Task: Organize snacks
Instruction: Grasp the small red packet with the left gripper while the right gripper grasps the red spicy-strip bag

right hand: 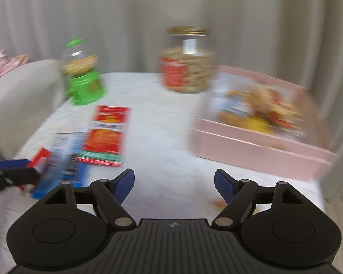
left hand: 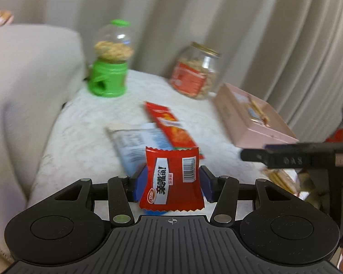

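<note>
My left gripper [left hand: 172, 180] is shut on a small red snack packet [left hand: 171, 180] with white label and barcode, held above the white-clothed table [left hand: 80, 137]. Behind it lie a long red snack pack [left hand: 169, 123] and a blue-white packet [left hand: 137, 141]. My right gripper [right hand: 174, 182] is open and empty over the table; it also shows in the left wrist view [left hand: 285, 157]. In the right wrist view the long red pack [right hand: 107, 132], the blue packet [right hand: 61, 159] and the left gripper [right hand: 11, 173] with its red packet lie at the left.
A green candy dispenser [left hand: 109, 61] [right hand: 82, 75] and a glass jar of snacks [left hand: 194, 70] [right hand: 187, 61] stand at the table's back. A pink box [left hand: 253, 118] [right hand: 258, 125] lies at the right. A pale sofa arm [left hand: 29, 73] is on the left, curtains behind.
</note>
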A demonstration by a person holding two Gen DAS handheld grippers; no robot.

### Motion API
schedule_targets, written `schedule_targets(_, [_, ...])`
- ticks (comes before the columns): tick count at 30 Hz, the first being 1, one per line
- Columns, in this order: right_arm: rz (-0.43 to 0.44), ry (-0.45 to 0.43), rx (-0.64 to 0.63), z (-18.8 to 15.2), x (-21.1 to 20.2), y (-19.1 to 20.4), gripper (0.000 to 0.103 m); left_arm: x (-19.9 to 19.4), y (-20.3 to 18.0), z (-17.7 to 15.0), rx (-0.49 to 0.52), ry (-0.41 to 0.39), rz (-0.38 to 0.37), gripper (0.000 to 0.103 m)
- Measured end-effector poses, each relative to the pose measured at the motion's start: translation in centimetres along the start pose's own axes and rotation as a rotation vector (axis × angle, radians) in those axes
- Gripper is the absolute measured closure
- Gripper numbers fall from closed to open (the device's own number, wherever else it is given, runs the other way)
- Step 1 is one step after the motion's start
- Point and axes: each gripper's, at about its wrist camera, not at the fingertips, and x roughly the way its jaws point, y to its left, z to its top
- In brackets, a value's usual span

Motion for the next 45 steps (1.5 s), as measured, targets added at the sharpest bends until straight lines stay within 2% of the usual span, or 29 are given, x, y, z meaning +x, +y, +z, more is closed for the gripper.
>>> schedule_targets(2, [0.072,0.047,-0.022,1.9,1.9,2.1,0.024,0.0,1.1,-0.2,-0.035,0.003,-0.014,0.049])
schedule_targets(4, [0.107,0.081,-0.032,3.5,3.9,4.2,0.024,-0.3,1.8,-0.5,-0.055,0.001,-0.031,0.049])
schedule_targets(9, [0.065,0.111,-0.018,5.8,8.7,7.3,0.025,-1.1,2.4,-1.1,-0.069,-0.006,-0.063,0.049])
schedule_targets(13, [0.125,0.151,0.039,6.4,10.9,7.4,0.025,-0.8,2.6,-1.4,-0.081,0.008,-0.089,0.049])
schedule_targets(14, [0.14,0.162,0.066,6.5,11.1,7.1,0.029,-0.7,2.5,-1.5,-0.081,0.012,-0.096,0.049])
schedule_targets(16, [0.178,0.181,0.106,6.6,10.8,6.6,0.047,-0.5,2.2,-1.6,-0.078,0.018,-0.109,0.049])
schedule_targets(17, [0.202,0.189,0.111,6.6,10.6,6.3,0.05,-0.5,2.0,-1.7,-0.075,0.019,-0.114,0.049])
schedule_targets(21, [0.205,0.206,0.088,5.3,8.5,5.8,0.054,-0.5,0.9,-2.0,-0.059,0.03,-0.141,0.049])
schedule_targets(25, [0.19,0.198,0.097,2.5,5.5,3.9,0.055,-0.3,-0.7,-2.4,-0.021,0.055,-0.161,0.049])
schedule_targets(35, [0.036,0.04,0.168,-5.7,-5.3,-3.0,0.056,0.4,-8.2,-4.0,0.164,0.149,-0.217,0.049])
schedule_targets(41, [-0.029,-0.004,0.137,-8.7,-10.1,-3.9,0.056,0.5,-12.6,-4.9,0.267,0.187,-0.237,0.048])
schedule_targets(45, [-0.05,0.019,0.066,-11.6,-10.9,-3.3,0.057,1.4,-13.6,-5.8,0.272,0.231,-0.199,0.048])
